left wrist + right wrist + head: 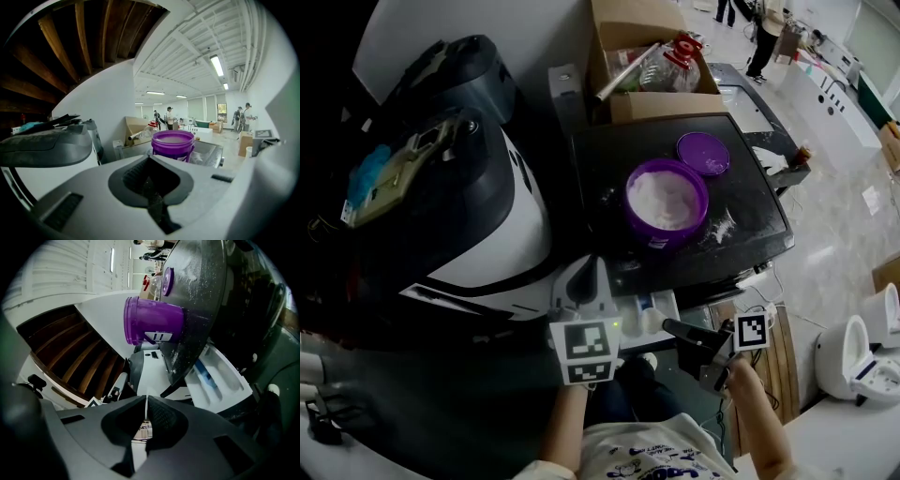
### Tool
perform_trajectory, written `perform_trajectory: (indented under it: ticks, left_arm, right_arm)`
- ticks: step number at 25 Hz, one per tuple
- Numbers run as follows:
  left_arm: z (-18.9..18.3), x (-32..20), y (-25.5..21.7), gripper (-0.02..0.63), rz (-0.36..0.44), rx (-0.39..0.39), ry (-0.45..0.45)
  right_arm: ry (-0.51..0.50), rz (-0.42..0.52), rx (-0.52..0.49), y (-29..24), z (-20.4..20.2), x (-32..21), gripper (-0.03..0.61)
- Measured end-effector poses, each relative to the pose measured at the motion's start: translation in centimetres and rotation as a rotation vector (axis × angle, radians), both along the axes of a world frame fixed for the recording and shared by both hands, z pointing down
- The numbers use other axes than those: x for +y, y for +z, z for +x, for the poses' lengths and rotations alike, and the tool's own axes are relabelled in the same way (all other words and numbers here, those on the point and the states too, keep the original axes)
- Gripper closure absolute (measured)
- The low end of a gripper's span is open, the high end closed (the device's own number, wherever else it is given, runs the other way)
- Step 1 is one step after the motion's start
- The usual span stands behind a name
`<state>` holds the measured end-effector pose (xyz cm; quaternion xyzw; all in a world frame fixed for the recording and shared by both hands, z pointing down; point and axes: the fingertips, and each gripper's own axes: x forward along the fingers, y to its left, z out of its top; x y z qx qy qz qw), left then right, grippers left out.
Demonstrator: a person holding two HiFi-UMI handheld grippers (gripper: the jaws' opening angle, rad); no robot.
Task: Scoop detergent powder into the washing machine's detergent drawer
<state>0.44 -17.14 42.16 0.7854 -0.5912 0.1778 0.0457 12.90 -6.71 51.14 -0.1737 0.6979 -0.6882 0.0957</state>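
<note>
A purple tub [666, 202] of white detergent powder stands open on the black washing machine top [750, 225], with its purple lid [703, 153] lying behind it. The white detergent drawer [649, 314] is pulled out below the front edge. My left gripper [592, 262] is shut and empty, just left of the drawer and pointing at the tub [172, 143]. My right gripper [668, 326] is shut at the drawer's right. The right gripper view shows its jaws [146, 398] closed, with the tub [152, 326], the lid [167, 281] and the drawer [218, 378] ahead of them. No scoop is visible.
A cardboard box [619, 37] with a bottle and a tube stands behind the machine. A large black and white appliance [478, 206] fills the left. Spilled powder [720, 225] dusts the top. White fixtures [853, 356] sit on the floor at right. People stand far off.
</note>
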Motion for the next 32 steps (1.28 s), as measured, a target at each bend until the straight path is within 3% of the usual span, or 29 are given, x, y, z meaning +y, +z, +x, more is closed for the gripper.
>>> perform_trajectory:
  ticks: [19,32]
  left_arm:
    - [-2.3,1.7,2.3,0.612,-0.057,0.009,0.057]
    - [-2.5,2.0,2.8,0.611,-0.066,0.018,0.088]
  right_arm:
    - [0.065,-0.041,0.216,4.3,-1.1,1.9,0.557]
    - [0.039,0.018,0.366,5.4,-2.4,1.0,0.557]
